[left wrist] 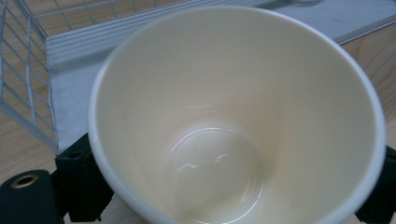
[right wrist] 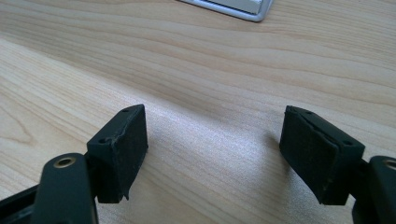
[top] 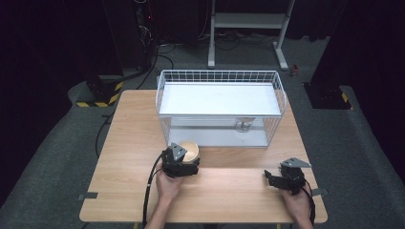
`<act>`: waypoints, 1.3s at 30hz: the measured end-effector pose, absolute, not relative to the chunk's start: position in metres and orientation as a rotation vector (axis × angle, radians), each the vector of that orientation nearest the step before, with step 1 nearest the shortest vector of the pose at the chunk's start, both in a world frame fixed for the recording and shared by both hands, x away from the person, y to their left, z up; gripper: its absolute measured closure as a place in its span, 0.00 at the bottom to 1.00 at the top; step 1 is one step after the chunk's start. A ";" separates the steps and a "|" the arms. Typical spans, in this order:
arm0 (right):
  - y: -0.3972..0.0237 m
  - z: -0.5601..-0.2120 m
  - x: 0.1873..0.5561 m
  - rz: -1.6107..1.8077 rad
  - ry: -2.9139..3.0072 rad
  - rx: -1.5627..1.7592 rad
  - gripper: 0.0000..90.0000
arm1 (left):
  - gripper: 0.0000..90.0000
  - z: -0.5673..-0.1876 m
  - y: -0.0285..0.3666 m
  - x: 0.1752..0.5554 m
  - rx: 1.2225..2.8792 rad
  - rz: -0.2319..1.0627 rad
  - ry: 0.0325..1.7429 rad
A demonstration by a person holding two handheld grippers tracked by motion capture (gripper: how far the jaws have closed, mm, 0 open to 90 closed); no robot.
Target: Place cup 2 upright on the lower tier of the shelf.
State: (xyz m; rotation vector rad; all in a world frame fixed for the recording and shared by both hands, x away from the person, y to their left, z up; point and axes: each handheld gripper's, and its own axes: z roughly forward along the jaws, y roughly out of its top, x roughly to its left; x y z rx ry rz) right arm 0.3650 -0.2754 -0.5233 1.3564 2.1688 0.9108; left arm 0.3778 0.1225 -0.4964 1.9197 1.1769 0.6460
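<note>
An empty cream paper cup (top: 190,150) stands upright on the wooden table (top: 133,138), just in front of the white wire basket (top: 219,76). My left gripper (top: 187,160) is shut on it, one black jaw on each side of the cup's wall. In the left gripper view the cup (left wrist: 233,116) opens toward the camera and its glossy inside holds nothing. My right gripper (top: 269,178) rests low over the table at the front right, apart from the cup. In the right gripper view its fingers (right wrist: 120,149) stand wide open over bare wood, with nothing between them.
The wire basket holds a white shelf board (top: 217,98) and sits at the middle back of the table. A small pale object (top: 244,125) stands under the shelf at its right; I cannot tell what it is. A basket corner (right wrist: 233,7) shows ahead of the right gripper.
</note>
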 end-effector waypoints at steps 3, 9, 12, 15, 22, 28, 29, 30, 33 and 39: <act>-0.275 -0.523 0.365 0.911 2.170 1.354 0.26 | 0.10 -0.495 0.123 0.381 1.901 0.620 1.182; -0.276 -0.523 0.365 0.911 2.170 1.353 0.26 | 0.10 -0.490 0.119 0.388 1.916 0.637 1.175; -0.276 -0.523 0.365 0.911 2.170 1.352 0.26 | 0.10 -0.487 0.119 0.394 1.905 0.619 1.191; -0.276 -0.523 0.365 0.911 2.171 1.352 0.26 | 0.10 -0.485 0.117 0.399 1.908 0.611 1.192; -0.276 -0.524 0.365 0.909 2.173 1.346 0.26 | 0.10 -0.481 0.110 0.412 1.909 0.606 1.193; -0.276 -0.523 0.365 0.910 2.176 1.343 0.26 | 0.10 -0.482 0.106 0.420 1.917 0.612 1.204; -0.276 -0.523 0.365 0.910 2.176 1.341 0.26 | 0.10 -0.482 0.106 0.422 1.920 0.616 1.203; -0.276 -0.523 0.365 0.910 2.177 1.341 0.26 | 0.10 -0.481 0.105 0.423 1.924 0.623 1.202; -0.276 -0.523 0.365 0.910 2.177 1.342 0.26 | 0.10 -0.482 0.103 0.428 1.932 0.641 1.189; -0.276 -0.523 0.365 0.910 2.177 1.342 0.26 | 0.10 -0.482 0.103 0.440 1.952 0.636 1.193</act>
